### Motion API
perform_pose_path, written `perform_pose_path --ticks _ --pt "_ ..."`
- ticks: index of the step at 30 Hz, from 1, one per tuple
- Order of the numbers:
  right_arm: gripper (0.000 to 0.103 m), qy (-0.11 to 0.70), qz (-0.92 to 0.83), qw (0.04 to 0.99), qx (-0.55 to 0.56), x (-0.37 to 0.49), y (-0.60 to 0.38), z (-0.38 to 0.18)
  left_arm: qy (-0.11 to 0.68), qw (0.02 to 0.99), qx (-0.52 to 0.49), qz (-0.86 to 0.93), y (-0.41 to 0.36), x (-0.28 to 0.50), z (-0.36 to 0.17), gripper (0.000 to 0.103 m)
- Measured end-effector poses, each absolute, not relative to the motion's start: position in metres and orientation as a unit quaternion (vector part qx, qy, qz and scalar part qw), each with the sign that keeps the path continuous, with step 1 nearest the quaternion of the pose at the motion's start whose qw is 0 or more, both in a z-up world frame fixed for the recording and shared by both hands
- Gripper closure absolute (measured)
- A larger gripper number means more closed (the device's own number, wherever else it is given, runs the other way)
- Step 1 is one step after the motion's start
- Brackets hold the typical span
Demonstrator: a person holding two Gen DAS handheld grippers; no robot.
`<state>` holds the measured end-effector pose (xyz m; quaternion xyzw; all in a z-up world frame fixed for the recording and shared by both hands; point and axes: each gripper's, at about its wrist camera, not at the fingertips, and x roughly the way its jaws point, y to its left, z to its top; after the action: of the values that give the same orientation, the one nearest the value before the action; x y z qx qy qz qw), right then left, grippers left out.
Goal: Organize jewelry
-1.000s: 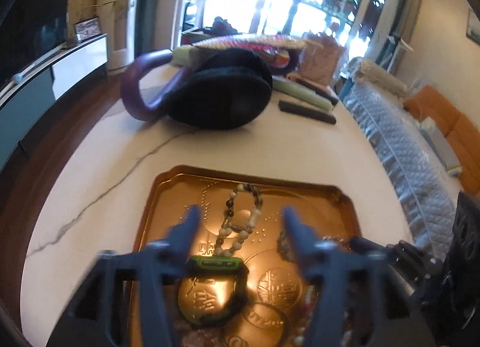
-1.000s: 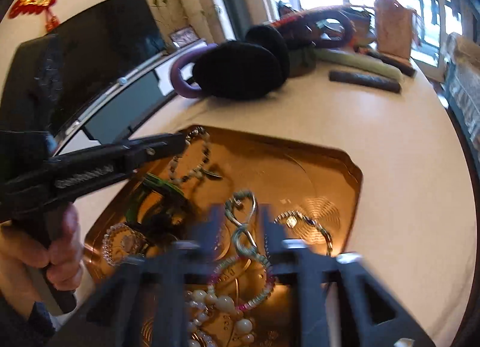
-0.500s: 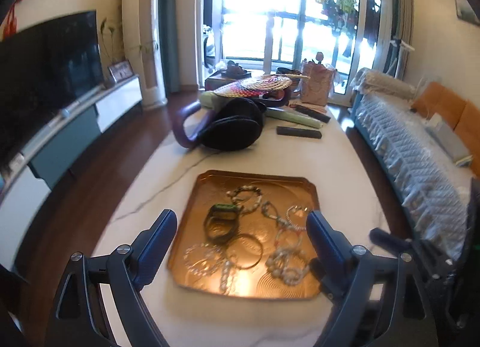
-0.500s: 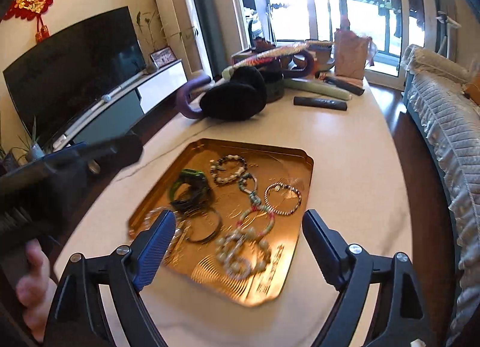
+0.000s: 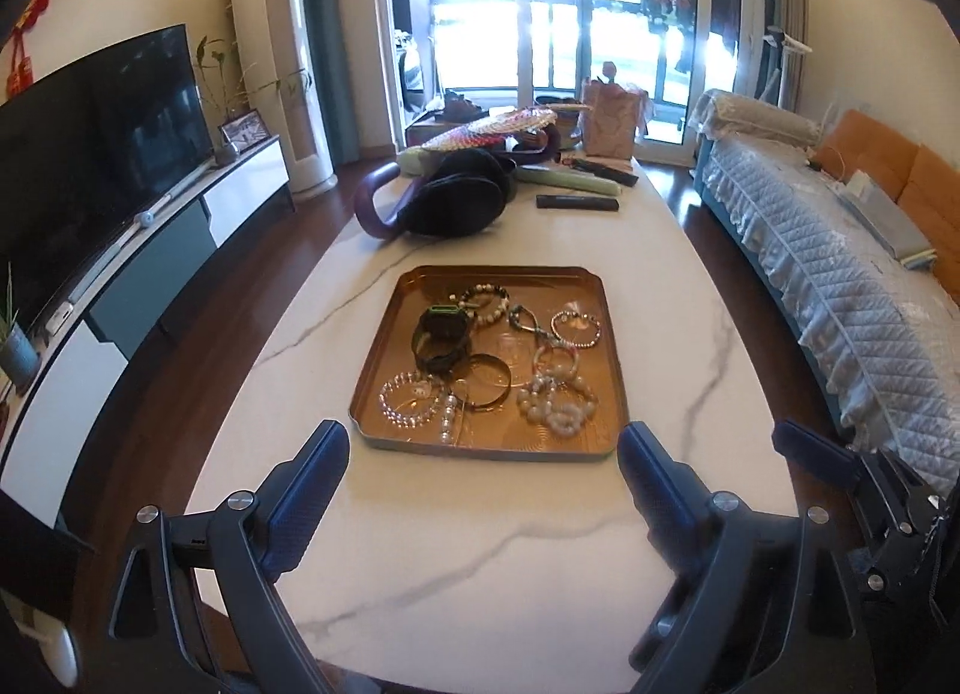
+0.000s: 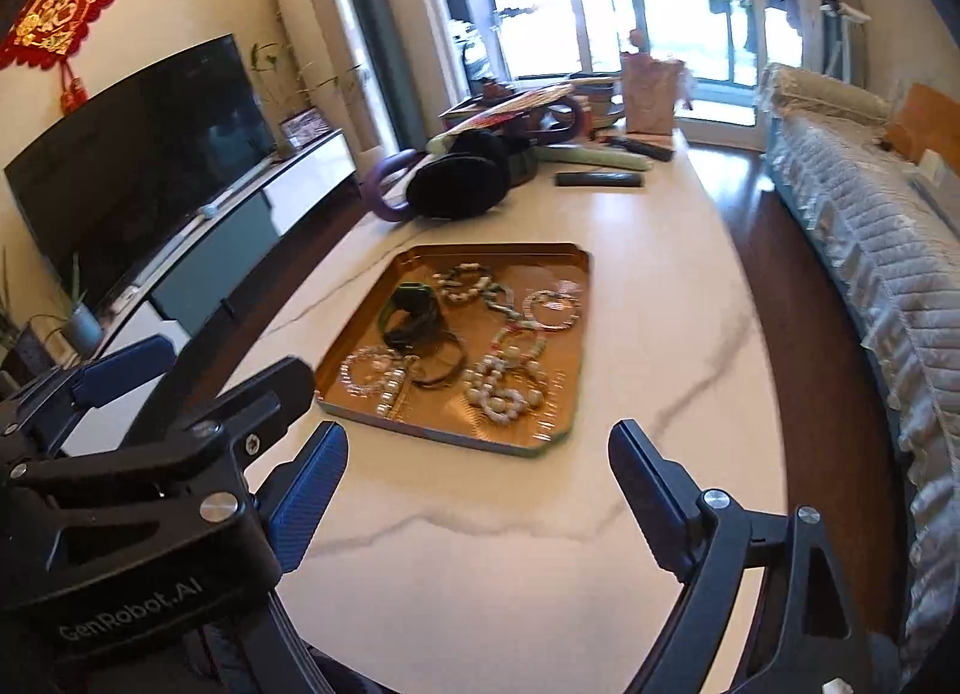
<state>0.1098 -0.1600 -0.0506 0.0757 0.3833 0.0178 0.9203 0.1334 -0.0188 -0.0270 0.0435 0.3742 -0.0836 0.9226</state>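
Currently both the left gripper [image 5: 483, 457] and the right gripper [image 6: 477, 454] sit back over the marble table [image 5: 480, 574], jaws just opened wide, nothing between them. All jewelry lies in the copper tray [image 5: 375, 358] at 12 o'clock: green-faced watch [image 5: 443, 328], pearl bracelet [image 5: 555, 406] at the tray's 4 o'clock, bangle [image 5: 483, 379] central. Likely grouped there so pieces stay together, so sorting looks finished.

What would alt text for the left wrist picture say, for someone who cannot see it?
A copper-coloured tray of tangled bracelets and bead strings sits on a white marble table, with the left tool open and empty in front of it. Behind the tray lie black earmuffs and a remote; a television stands left, a sofa right.
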Motion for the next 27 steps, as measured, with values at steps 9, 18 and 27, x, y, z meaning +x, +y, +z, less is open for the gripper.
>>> perform_pose_path --ticks 9,18,27 --pt "0.010 0.370 0.005 0.927 0.058 0.102 -0.164 -0.045 0.365 0.928 0.039 -0.061 -0.020 0.125 -0.024 0.012" --pt "0.010 0.381 0.006 0.923 0.059 0.106 -0.166 -0.050 0.377 0.924 0.040 -0.060 -0.021 0.129 -0.032 0.012" --pt "0.010 0.385 0.002 0.921 0.057 0.106 -0.165 -0.052 0.379 0.923 0.038 -0.055 -0.022 0.128 -0.034 0.008"
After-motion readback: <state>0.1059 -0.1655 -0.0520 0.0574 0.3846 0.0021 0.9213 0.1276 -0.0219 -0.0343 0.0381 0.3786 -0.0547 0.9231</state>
